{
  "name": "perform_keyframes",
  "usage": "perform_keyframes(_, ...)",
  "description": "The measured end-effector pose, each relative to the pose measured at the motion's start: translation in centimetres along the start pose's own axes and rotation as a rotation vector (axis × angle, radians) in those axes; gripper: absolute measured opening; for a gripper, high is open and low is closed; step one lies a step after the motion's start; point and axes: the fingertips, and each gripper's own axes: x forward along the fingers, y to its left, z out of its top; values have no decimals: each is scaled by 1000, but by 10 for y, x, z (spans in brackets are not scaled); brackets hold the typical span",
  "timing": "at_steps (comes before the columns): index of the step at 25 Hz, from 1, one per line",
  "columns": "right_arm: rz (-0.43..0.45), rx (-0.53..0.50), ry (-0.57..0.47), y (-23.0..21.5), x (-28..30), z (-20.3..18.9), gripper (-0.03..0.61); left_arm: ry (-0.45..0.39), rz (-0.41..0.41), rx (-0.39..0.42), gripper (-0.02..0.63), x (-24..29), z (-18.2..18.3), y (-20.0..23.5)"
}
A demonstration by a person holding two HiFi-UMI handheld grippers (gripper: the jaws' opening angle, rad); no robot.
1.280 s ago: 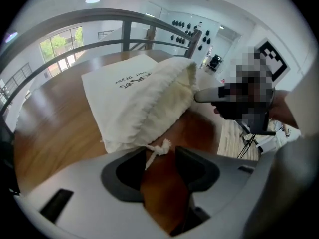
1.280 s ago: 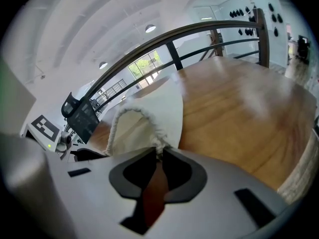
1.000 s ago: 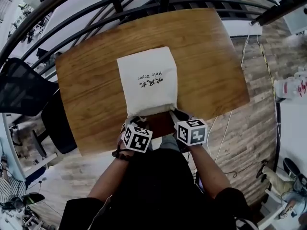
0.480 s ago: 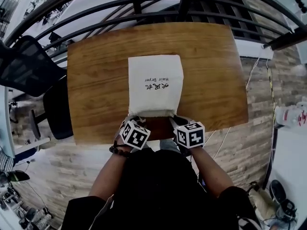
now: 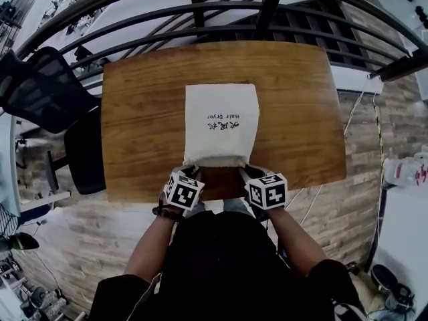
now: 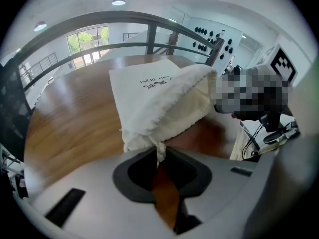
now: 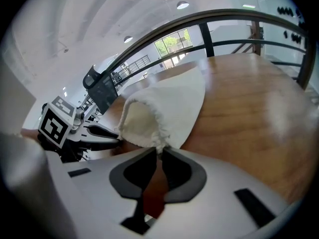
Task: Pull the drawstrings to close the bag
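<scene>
A white cloth bag (image 5: 221, 122) printed "Hair Dryer" lies flat in the middle of the wooden table (image 5: 147, 112), its gathered mouth toward me. My left gripper (image 5: 190, 171) sits at the mouth's left corner. Its jaws have just been closing and now pinch the white drawstring (image 6: 160, 146) there; the left gripper view shows the left gripper (image 6: 160, 151) with the bag (image 6: 154, 98) beyond it. My right gripper (image 5: 245, 171) is at the right corner. In its own view the right gripper (image 7: 161, 151) is shut on the other drawstring (image 7: 160, 144), with the bag (image 7: 167, 108) beyond.
The grippers work at the table's near edge (image 5: 221, 191). A black chair (image 5: 40, 92) stands to the left. A dark metal railing (image 5: 200, 12) runs along the far side. Cables (image 5: 314, 199) hang over the wood floor at the right.
The left gripper's marker cube has rolled a little at the bag's near left corner. The right gripper keeps its place at the near right corner. The bag has not shifted on the table.
</scene>
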Motion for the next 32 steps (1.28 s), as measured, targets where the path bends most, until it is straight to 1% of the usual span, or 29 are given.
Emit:
perform_keyframes(4, -6, 6, -44, -3, -5, 7, 32, -44, -6, 5, 64, -13, 1, 3)
perform_keyframes(7, -12, 18, -95, -5, -12, 17, 31, -85, 20, 31, 64, -26, 9, 10)
perform_keyframes(11, -32, 8, -167, -2, -19, 36, 29, -135, 54, 51, 64, -42, 24, 29)
perform_keyframes(15, -5, -1, -287, 10, -37, 62, 29, -194, 89, 61, 64, -61, 42, 45)
perform_keyframes(19, 53, 11, -419, 20, -57, 88, 29, -239, 129, 58, 64, -75, 56, 66)
perform_keyframes(23, 69, 27, -483, 16, -68, 99, 29, -244, 177, 55, 64, -81, 61, 84)
perform_keyframes(26, 74, 85, -500, 4, -74, 97, 29, -238, 220, 62, 64, -80, 61, 92)
perform_keyframes(28, 93, 164, -507, -8, -75, 92, 28, -232, 238, 61, 64, -78, 57, 96)
perform_keyframes(30, 118, 260, -516, -22, -76, 88, 28, -235, 238, 37, 64, -77, 54, 100)
perform_keyframes(32, 108, 321, -511, -37, -76, 82, 26, -244, 235, 6, 64, -78, 54, 104)
